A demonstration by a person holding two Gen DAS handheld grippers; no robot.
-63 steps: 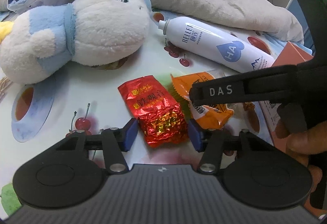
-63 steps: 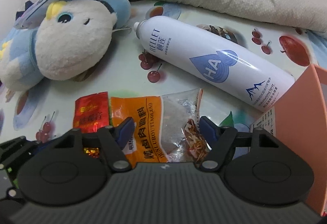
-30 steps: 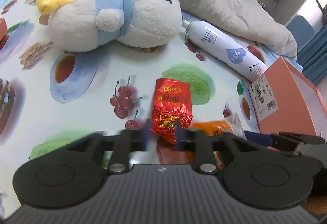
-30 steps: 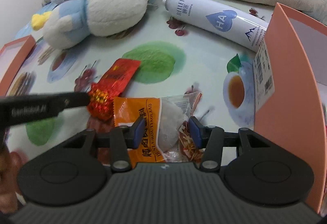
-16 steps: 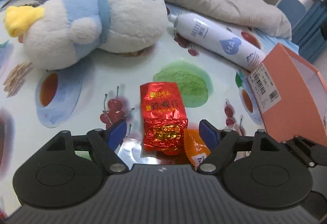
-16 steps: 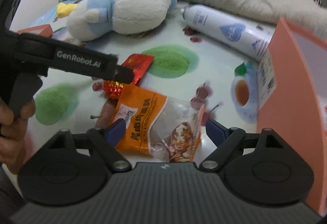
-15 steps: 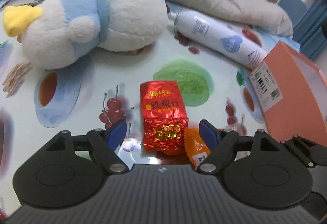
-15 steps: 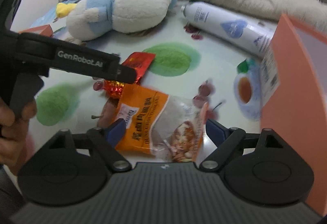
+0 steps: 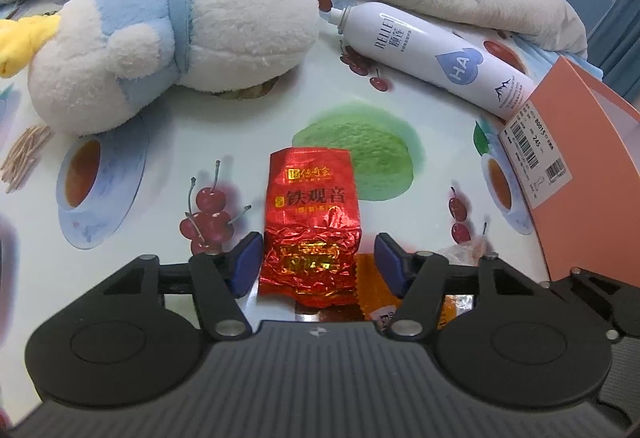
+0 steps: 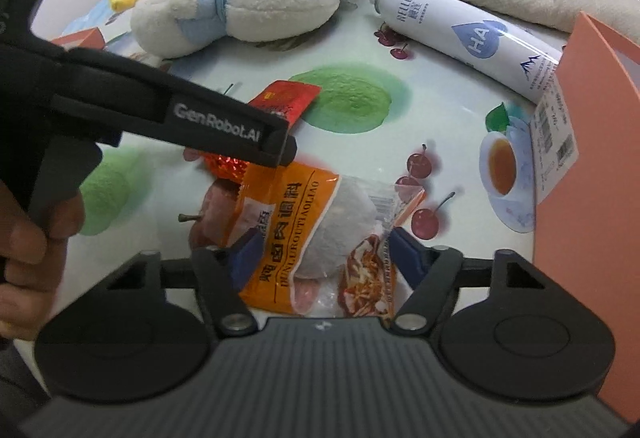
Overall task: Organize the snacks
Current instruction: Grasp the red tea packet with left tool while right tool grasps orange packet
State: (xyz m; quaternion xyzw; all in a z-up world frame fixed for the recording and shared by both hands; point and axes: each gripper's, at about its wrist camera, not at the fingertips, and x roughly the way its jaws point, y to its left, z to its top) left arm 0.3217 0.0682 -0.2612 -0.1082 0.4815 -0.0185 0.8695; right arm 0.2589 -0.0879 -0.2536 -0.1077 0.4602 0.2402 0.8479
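On the printed tablecloth [image 9: 168, 166], toward its near edge, the left gripper [image 9: 318, 264] straddles the red foil tea packet [image 9: 314, 222], jaws closing; the left pad looks just at the foil, the right pad clear of it. That packet is light, crinkly and slippery, best pinched across its puffed lower half. Just right of it, the right gripper [image 10: 324, 258] brackets the orange snack pouch [image 10: 316, 234], closing too, not yet pressing. Soft and light; grip its middle. The orange box [image 10: 592, 166] stands at the right edge.
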